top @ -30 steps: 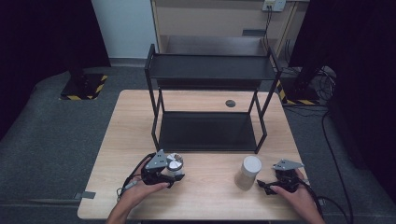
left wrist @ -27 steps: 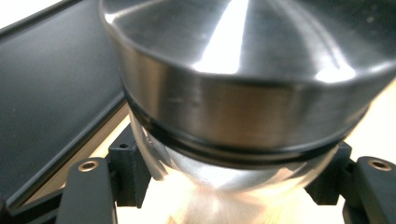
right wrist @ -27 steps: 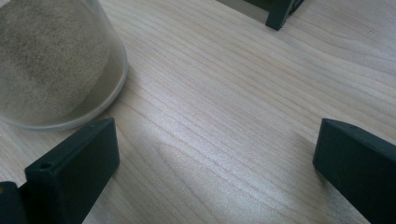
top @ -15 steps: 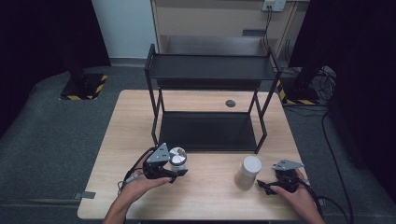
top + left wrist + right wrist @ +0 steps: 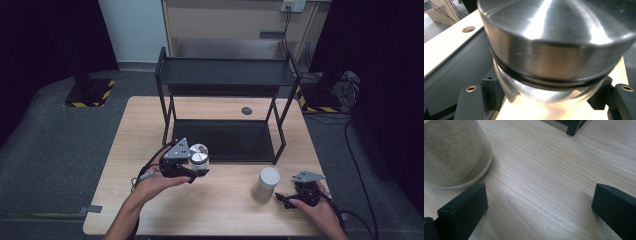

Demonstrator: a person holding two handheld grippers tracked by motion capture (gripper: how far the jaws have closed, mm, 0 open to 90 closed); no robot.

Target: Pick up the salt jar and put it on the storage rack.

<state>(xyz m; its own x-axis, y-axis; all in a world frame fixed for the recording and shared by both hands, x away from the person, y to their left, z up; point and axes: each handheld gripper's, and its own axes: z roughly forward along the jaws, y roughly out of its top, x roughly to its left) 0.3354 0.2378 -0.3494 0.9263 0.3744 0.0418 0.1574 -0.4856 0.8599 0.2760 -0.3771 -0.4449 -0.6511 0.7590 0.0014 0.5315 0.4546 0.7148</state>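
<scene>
While the rack stood unloaded, the findings ran left to right as follows.

Left gripper (image 5: 196, 169): clenched on the steel-lidded jar (image 5: 199, 155), its jaws pressed against the glass body just under the lid, as the left gripper view confirmed.
Steel-lidded jar, position: held clear of the table (image 5: 150, 130), near the rack's lower shelf (image 5: 225, 141) at that shelf's 7 o'clock corner.
Rack (image 5: 225, 75): both the upper and the lower shelf carried nothing.
White-lidded jar (image 5: 265, 185): stood upright on the table, at 5 o'clock from the lower shelf and apart from the rack; grainy beige contents were visible in the right gripper view (image 5: 451, 152).
Right gripper (image 5: 284, 199): released, jaws spread wide with bare tabletop between them, resting just beside the white-lidded jar at its 3 o'clock.
Progress, judged: early stage; one jar picked up but not yet placed.
Remaining, judged: likely setting the steel-lidded jar on a shelf, then gripping and shelving the white-lidded jar.
</scene>
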